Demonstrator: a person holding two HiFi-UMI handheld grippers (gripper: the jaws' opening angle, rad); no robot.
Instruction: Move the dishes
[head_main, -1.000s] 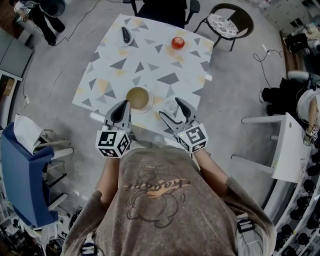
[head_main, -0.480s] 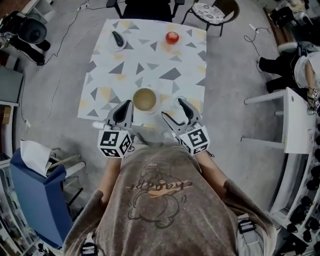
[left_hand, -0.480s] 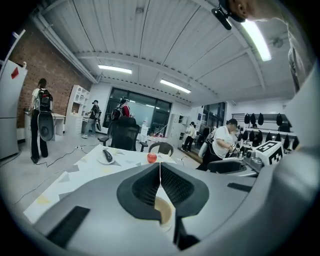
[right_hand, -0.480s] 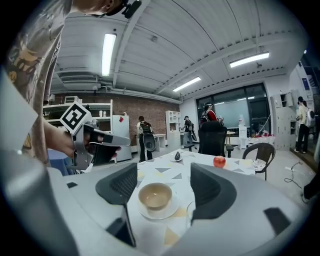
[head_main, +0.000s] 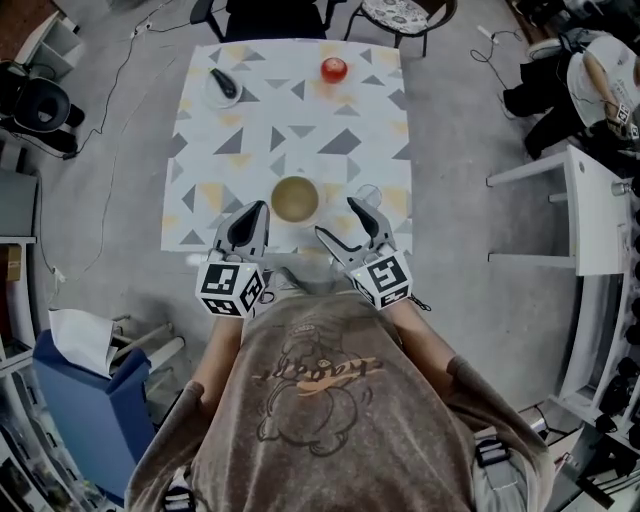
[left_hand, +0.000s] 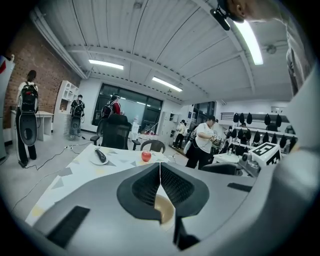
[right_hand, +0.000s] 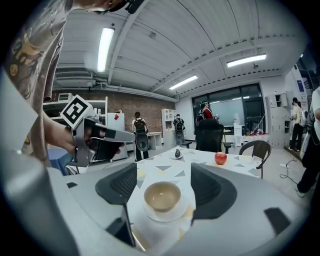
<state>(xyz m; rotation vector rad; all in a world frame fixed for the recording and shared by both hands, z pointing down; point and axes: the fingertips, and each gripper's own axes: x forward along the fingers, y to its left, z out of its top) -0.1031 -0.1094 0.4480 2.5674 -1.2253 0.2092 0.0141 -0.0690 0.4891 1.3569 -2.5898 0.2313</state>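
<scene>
Two grippers hover at the near edge of a table (head_main: 300, 135) where the dishes wait to be moved. None of them looks shifted yet. The bowl (head_main: 296, 198) sits on its saucer (right_hand: 172, 216) close to the near edge, between the two grippers and just beyond their tips. A glass (head_main: 368, 194) stands just beside the bowl. At the far left corner lies a small plate (head_main: 215, 95) with a dark object (head_main: 225, 82) on it, and an apple (head_main: 334, 69) rests near the far edge, well apart from the bowl.

The left gripper (head_main: 245, 215) has its jaws pressed together at the tips, with nothing caught between them. The right gripper (head_main: 338, 222) has its jaws spread wide. The bowl is framed in the gap ahead of them, but the pads touch neither bowl nor saucer.

By the look of things, the task is at its very start. The likely first step is a reach by the right gripper for the bowl or its saucer, and every dish remains to be lifted and carried.
</scene>
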